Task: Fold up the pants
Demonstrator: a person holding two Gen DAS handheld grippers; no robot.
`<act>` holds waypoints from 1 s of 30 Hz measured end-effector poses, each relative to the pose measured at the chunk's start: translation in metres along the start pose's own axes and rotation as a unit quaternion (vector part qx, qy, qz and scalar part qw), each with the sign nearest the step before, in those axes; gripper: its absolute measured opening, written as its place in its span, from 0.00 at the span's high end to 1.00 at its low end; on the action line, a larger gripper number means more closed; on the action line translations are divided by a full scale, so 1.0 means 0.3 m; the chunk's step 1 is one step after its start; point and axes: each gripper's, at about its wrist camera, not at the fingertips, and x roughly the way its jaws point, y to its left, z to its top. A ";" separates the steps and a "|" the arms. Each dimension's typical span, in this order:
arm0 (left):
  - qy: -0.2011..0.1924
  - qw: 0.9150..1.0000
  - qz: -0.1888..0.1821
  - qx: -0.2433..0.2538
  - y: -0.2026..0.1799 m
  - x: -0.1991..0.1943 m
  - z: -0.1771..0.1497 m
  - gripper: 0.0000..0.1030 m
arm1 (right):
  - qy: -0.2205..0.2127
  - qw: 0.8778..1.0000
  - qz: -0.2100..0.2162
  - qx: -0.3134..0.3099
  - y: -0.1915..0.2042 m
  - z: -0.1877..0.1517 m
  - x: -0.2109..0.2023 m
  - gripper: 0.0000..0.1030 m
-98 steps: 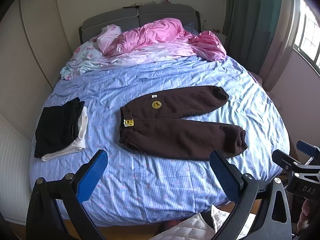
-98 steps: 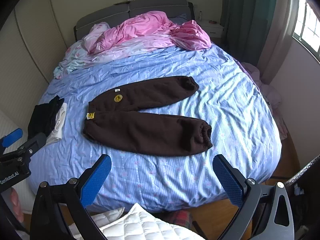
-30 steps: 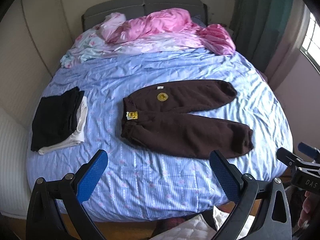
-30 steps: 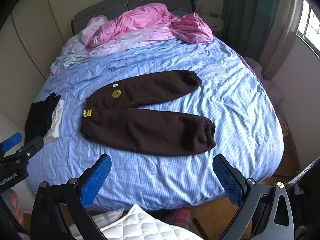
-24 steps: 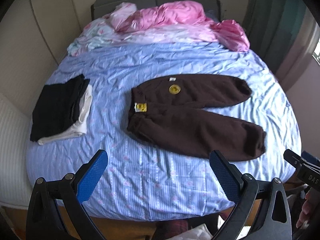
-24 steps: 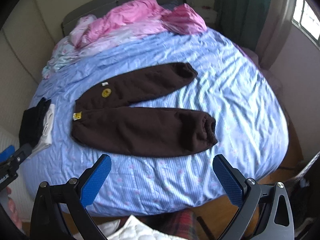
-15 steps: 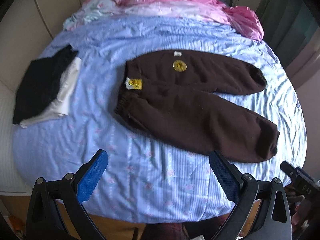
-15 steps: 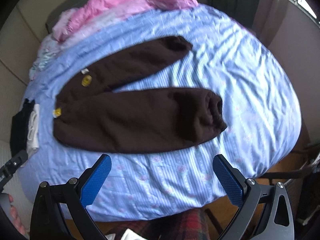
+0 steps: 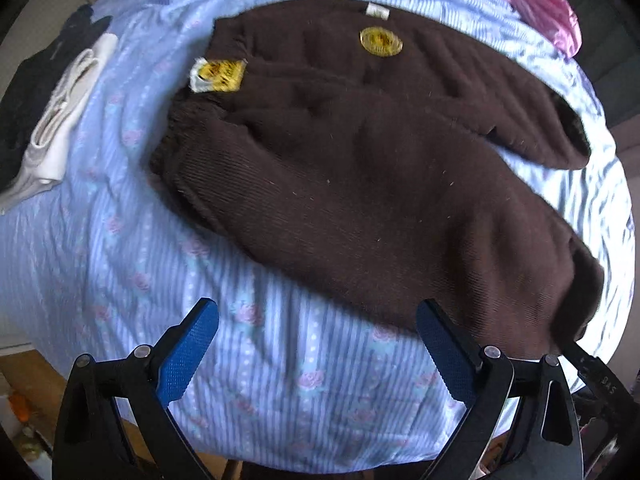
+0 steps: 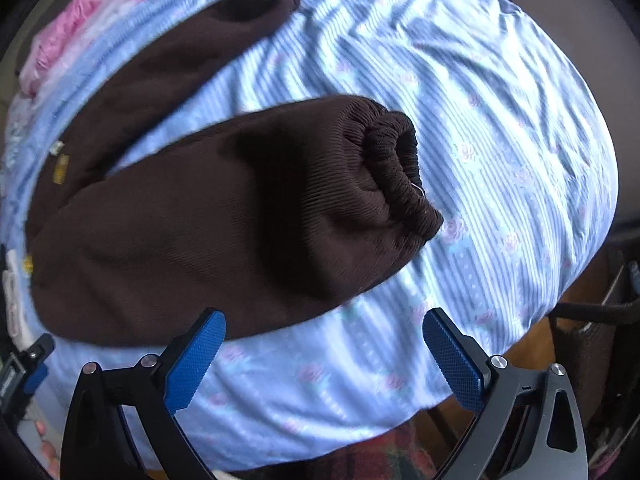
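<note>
Dark brown pants (image 9: 360, 168) lie flat on the blue striped bed sheet (image 9: 120, 260), waistband with yellow labels to the left, legs spread to the right. My left gripper (image 9: 316, 320) hangs open just above the sheet at the near leg's lower edge, close to the waist end. Over the same leg (image 10: 240, 220), near its gathered cuff (image 10: 396, 168), my right gripper (image 10: 324, 328) is closing its jaws. They stand wide, with the leg's near edge and the sheet between the tips, and the pads do not press on anything.
A folded black and white stack of clothes (image 9: 52, 120) lies at the bed's left side. A pink duvet (image 10: 80, 16) is bunched at the head end. The mattress edge and wooden floor (image 10: 520, 340) are right below the grippers.
Both grippers have dropped from high above the bed to just over the near pant leg and now look down. The pants have not moved.
</note>
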 end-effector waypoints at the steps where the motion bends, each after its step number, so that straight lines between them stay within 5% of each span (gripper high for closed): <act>1: 0.006 1.000 0.000 -0.005 -0.003 0.025 0.006 0.04 | 0.010 1.000 -0.001 -0.001 -0.003 0.007 0.026 0.06; 5: 0.017 1.000 -0.001 -0.022 -0.004 0.105 0.044 0.05 | 0.038 0.999 -0.005 0.000 -0.013 0.036 0.111 0.11; 12: 0.062 0.994 -0.022 -0.093 0.014 0.209 0.104 0.37 | 0.052 0.997 -0.012 -0.051 0.053 0.106 0.156 0.29; 16: 0.054 0.994 -0.025 -0.093 0.011 0.175 0.106 0.68 | 0.048 0.996 -0.014 -0.069 0.070 0.143 0.116 0.61; 22: 0.040 0.996 -0.022 -0.076 0.011 0.085 0.082 0.76 | 0.039 0.995 0.023 -0.088 0.062 0.164 -0.015 0.81; 30: 0.021 0.999 0.002 -0.042 0.004 -0.039 0.033 0.78 | 0.068 0.991 0.058 -0.101 0.057 0.129 -0.199 0.85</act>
